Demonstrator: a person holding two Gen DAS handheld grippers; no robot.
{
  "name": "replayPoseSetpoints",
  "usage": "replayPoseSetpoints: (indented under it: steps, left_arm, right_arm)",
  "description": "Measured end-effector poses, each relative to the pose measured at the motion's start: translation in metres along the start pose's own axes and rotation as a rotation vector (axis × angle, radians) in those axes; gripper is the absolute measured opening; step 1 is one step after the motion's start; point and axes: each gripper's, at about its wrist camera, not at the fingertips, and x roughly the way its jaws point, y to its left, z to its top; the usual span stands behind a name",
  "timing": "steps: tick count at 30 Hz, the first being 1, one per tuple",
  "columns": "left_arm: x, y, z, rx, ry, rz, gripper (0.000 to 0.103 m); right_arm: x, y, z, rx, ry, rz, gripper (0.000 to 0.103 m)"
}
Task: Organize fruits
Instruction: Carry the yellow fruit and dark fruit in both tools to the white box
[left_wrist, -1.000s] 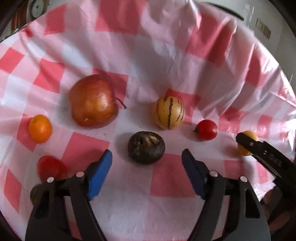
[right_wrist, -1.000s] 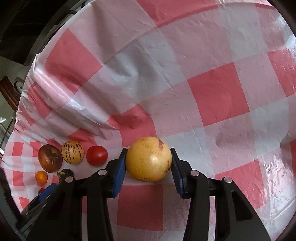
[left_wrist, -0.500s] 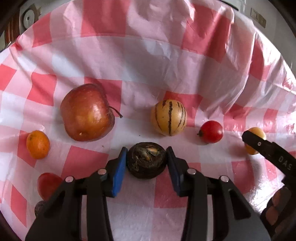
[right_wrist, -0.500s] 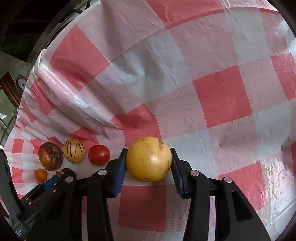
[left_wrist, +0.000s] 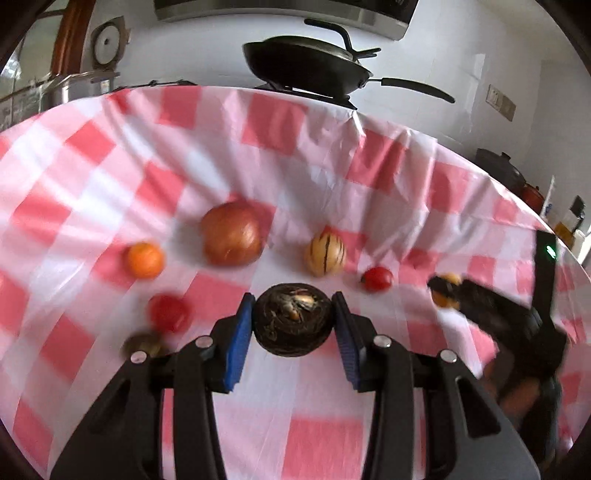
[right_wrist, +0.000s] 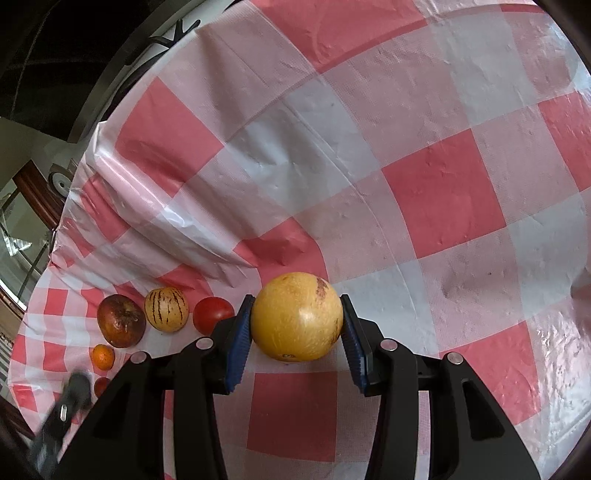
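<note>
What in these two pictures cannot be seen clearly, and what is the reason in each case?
- Left wrist view: the small brownish fruit at lower left is blurred and partly hidden by the left gripper.
- Left wrist view: the yellow fruit is mostly covered by the right gripper; blur hides details.
- Right wrist view: the left gripper is a blur at the edge; its jaws cannot be made out.

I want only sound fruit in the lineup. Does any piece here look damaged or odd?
Yes. The dark fruit in the left gripper looks blackened and shrivelled, with a split, pale patch on top. The yellow fruit in the right gripper has a brown scar near its top. The large apple looks browned.
</note>
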Motion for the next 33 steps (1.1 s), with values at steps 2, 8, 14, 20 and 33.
replayPoseSetpoints:
  steps: [2, 8, 14, 20, 33]
  left_arm:
    - [-0.021, 0.010, -0.013, -0.023, 0.005, -0.016, 0.042]
    - [-0.057, 0.046, -0.029, -0.085, -0.046, 0.006, 0.042]
    - [-0.041, 0.051, -0.026, -0.083, -0.003, 0.014, 0.042]
    - [-0.033, 0.058, -0.024, -0.097, 0.014, 0.024, 0.042]
    - [-0.050, 0.059, -0.036, -0.085, 0.041, 0.039, 0.043]
  right_arm:
    - [-0.001, 0.000, 0.000, -0.001, -0.003, 0.002, 0.045]
    - [-0.001, 0.001, 0.002, -0.007, -0.007, -0.003, 0.045]
    - [-0.018, 0.010, -0.011, -0.017, -0.050, -0.016, 0.045]
    - [-0.061, 0.043, -0.064, -0.090, -0.072, 0.000, 0.045]
    - [-0.145, 0.104, -0.180, -0.214, -0.015, 0.092, 0.045]
